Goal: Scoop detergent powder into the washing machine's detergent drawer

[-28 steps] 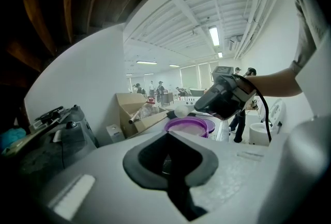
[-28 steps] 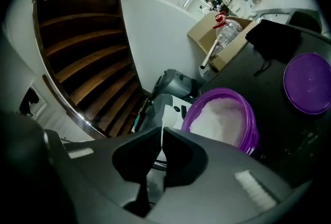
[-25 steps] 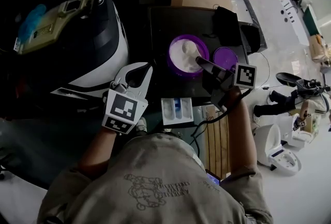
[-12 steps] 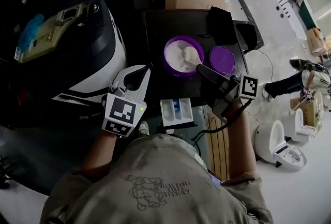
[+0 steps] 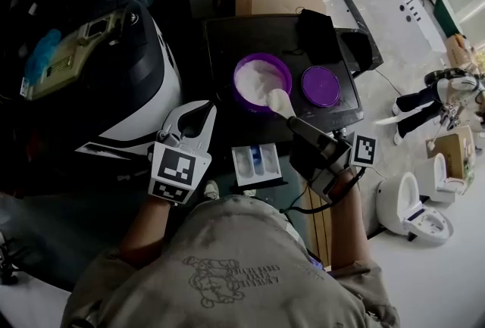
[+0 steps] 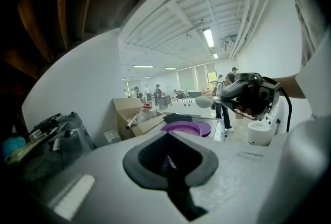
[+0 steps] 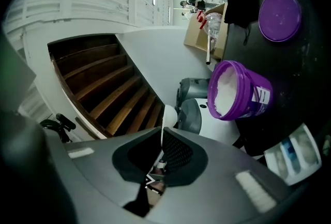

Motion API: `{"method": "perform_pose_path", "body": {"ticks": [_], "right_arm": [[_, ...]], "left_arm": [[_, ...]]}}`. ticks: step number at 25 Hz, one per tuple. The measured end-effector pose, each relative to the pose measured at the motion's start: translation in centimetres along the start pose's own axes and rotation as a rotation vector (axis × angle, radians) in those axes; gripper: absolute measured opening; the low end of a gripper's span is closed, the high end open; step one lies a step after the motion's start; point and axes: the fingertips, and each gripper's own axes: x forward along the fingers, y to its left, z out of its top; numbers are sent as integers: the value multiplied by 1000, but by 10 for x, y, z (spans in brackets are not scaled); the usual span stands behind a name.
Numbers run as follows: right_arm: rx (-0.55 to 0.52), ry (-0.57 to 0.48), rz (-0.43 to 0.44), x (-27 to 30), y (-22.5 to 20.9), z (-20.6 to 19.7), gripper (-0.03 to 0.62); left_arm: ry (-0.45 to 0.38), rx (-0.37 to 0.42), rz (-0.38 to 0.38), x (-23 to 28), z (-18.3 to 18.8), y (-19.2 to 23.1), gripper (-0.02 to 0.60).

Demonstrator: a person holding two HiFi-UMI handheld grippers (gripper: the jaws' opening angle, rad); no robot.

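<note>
The left gripper (image 5: 195, 108) is held at the near left edge of the washing machine (image 5: 227, 39); its jaws are pressed together with nothing between them, so it plays no part in the step in hand. Just to its right, the detergent drawer (image 5: 256, 164) is seen pulled out at the machine's near edge, with its compartments open to the top; no powder can be made out in it. Farther off, on the dark top of the machine, the purple tub (image 7: 254, 96) is stood open and is filled with white detergent powder (image 5: 258, 76). At the tub's near right rim the scoop (image 5: 278, 101) is held heaped with powder; its thin handle is clamped between the closed jaws of the right gripper (image 5: 295, 123). To the right of the tub, apart from it, the purple lid (image 5: 320, 85) is laid flat.

The step is judged to be the carry: the scoop is loaded and clear of the powder, but nothing is yet tipped out. For the next move, the scoop is to be kept level, brought nearer and to the left until it is over the drawer, and only then turned; which compartment is meant cannot be told.
</note>
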Motion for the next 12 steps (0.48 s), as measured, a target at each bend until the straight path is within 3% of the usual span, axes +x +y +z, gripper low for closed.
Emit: {"method": "perform_pose_path", "body": {"ticks": [7, 12], "right_arm": [[28, 4, 15, -15, -5, -22, 35], [53, -7, 13, -23, -15, -32, 35]], "left_arm": [[-38, -4, -3, -7, -1, -13, 0], [-49, -92, -38, -6, -13, -26, 0]]}}
